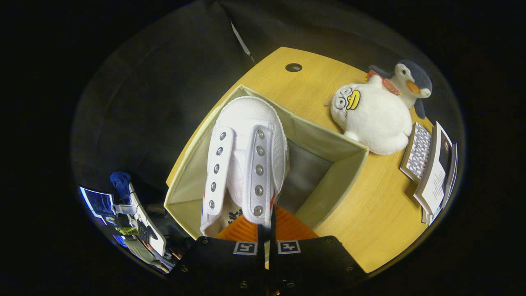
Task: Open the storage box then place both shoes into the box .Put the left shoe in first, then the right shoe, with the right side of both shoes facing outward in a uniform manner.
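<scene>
You've got the hand-held gripper (267, 230) pinched tight on the white shoe (246, 156), both fingers pressing the edge of its eyelet flap near the heel opening. The shoe hangs toe-away from you over the open storage box (345, 172), its rounded, textured canvas toe close to the box's far corner (whether the sole touches the bottom, you can't tell from here). Two stiff lace strips run down the upper, each studded with a row of shiny metal eyelets, no laces threaded. The box is a soft, fabric-walled cube, pale olive, with a grey floor showing just beside the shoe. It sits on a light wood-grain worktop (370, 222) with a round cable hole (293, 67). Beyond the box lies a plump plush penguin (378, 115), fuzzy white belly up, and near it a stack of printed booklets (429, 168).
</scene>
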The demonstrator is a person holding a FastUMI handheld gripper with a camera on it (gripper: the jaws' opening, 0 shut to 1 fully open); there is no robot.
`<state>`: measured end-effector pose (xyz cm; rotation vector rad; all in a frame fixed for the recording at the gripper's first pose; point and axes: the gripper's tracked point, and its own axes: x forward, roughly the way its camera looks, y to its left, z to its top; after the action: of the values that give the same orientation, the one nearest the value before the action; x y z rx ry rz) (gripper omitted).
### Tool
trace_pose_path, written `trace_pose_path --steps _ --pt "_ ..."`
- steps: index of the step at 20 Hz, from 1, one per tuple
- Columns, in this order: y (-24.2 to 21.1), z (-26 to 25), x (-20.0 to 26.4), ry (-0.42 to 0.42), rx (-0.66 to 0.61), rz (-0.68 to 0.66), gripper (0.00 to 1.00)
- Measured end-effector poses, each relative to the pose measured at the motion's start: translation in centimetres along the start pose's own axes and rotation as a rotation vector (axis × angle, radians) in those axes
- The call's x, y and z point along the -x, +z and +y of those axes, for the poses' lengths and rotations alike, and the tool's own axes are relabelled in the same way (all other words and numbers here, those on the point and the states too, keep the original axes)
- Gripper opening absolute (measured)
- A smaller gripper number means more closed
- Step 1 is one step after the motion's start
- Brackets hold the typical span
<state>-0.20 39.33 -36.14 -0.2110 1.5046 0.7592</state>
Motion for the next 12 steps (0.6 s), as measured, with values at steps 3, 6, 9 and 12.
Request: trace_pose_path --steps 3,6,9,12 --pt "-0.2 -0.4 -1.1 -0.018 -0.02 0.014 0.04" --pt "-0.5 -0.1 -1.2 -0.011 -0.02 0.016 0.04" --pt "0.0 1.9 -0.1 0.075 -0.05 -0.015 0.27" --pt "1.1 2.4 2.8 0.105 -0.038 -0.087 0.36"
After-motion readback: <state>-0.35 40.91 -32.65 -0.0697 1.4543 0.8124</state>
